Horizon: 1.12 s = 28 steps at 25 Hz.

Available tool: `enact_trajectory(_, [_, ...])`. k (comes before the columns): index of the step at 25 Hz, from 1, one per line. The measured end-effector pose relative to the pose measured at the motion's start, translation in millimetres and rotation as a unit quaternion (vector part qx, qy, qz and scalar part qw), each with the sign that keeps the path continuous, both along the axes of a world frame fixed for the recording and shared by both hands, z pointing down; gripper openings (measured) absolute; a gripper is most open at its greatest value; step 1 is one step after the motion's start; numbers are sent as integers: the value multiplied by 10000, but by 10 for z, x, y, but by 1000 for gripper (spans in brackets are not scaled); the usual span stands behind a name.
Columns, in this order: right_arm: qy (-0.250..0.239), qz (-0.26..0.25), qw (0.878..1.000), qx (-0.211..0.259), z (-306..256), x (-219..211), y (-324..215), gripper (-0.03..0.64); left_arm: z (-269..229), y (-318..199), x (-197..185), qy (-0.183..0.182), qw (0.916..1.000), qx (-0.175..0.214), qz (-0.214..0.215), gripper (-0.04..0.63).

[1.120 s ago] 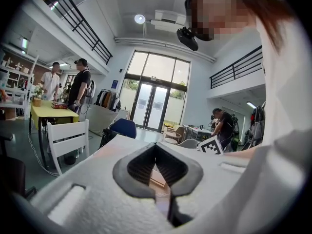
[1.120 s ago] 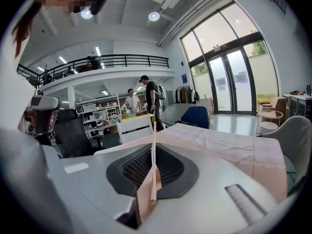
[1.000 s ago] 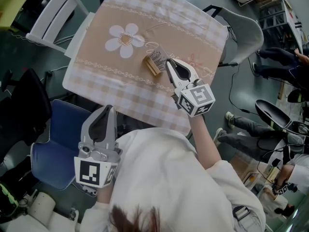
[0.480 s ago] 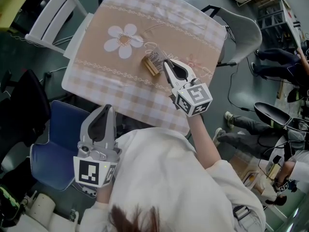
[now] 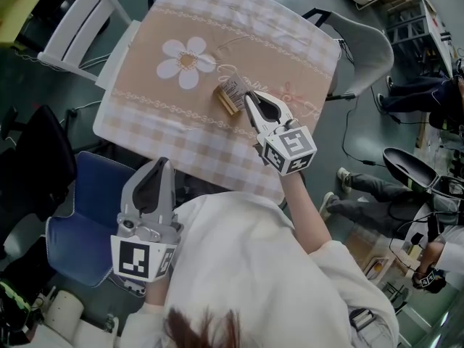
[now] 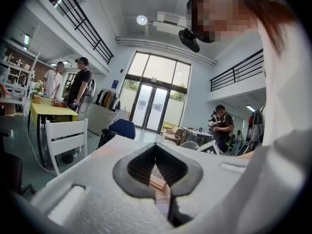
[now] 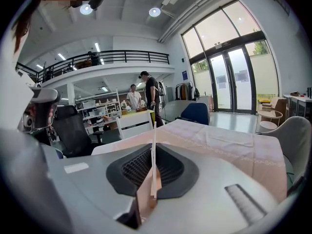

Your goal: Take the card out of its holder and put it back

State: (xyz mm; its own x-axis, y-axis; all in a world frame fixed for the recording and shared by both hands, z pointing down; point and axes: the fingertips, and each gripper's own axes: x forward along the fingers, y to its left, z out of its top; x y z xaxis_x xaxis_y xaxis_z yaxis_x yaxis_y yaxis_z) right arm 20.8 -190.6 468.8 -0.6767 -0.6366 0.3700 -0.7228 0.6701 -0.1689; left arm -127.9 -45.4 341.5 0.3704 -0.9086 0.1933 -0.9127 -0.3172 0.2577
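The right gripper point(image 5: 251, 98) is clamped on the card point(image 7: 154, 130), which stands edge-on between its closed jaws; the card meets the wooden holder point(image 5: 228, 98) on the checked tablecloth point(image 5: 290, 49), though whether its lower edge sits in the slot is hard to tell; the left gripper point(image 5: 161, 165), jaws together and empty, hangs clear of the cloth above a blue chair point(image 5: 76, 223).

Bright even daylight, fisheye-warped edges
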Motion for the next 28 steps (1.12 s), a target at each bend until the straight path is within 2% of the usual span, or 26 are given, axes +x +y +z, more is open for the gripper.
enact_trajectory(28, [141,-88,9998,-55,232,-44,24,15,0,26,-16,-13,10000,-6,-28,0])
